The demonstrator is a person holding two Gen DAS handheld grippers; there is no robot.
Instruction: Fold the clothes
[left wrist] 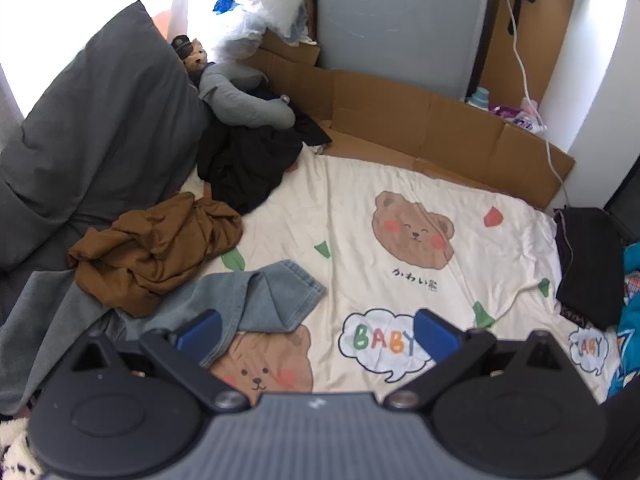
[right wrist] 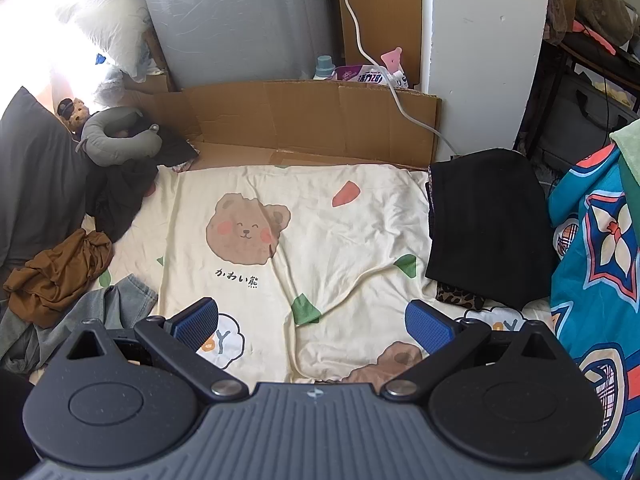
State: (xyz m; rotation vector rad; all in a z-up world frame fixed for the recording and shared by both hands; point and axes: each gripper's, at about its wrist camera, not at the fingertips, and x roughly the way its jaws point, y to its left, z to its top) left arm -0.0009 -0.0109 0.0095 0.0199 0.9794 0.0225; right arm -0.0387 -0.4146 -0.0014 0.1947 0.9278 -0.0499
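With both the left claw (left wrist: 316, 330) and right claw (right wrist: 312, 322) spread wide and empty over the bed (left wrist: 460, 208), the step looks like picking a garment, likely the nearby jeans (left wrist: 272, 296).

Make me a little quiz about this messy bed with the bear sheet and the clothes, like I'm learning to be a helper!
1. True or false: the left tongs are holding the brown garment.
2. Which piece of clothing lies nearest the left tongs? A) the black folded garment B) the blue jeans C) the grey neck pillow
3. What word is printed in coloured letters in the cloud on the bear sheet?

Key:
1. False. Both tongs are open and hold nothing; the right tongs hang over the sheet.
2. B.
3. BABY.
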